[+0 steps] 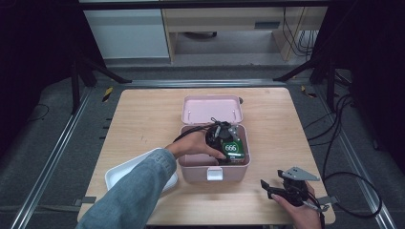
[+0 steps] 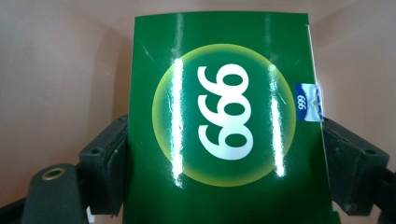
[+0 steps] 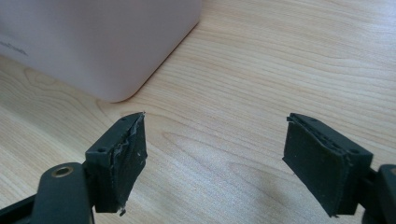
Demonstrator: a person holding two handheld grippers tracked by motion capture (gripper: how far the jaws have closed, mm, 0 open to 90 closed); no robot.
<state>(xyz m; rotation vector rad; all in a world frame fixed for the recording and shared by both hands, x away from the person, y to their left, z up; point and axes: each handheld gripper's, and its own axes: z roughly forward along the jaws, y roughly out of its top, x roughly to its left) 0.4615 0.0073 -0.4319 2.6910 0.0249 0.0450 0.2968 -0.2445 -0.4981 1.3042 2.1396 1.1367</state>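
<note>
An open pink box [image 1: 191, 172] stands mid-table with its lid [image 1: 212, 109] tipped back. Inside it is a glossy green pack [image 1: 233, 148] marked "666". My left gripper [image 1: 225, 143] reaches down into the box. In the left gripper view the green pack [image 2: 224, 116] sits between the jaws, with a pad against each of its side edges and the box's pink walls behind it. My right gripper [image 1: 268, 187] rests low at the front right of the table. In its own view the right gripper [image 3: 215, 154] stands open over bare wood, near a corner of the pink box [image 3: 93, 42].
A white tray [image 1: 119, 174] lies at the front left, partly under a denim sleeve [image 1: 138, 191]. The wooden table [image 1: 277, 124] has free surface to the right of the box. Cables trail on the floor to the right.
</note>
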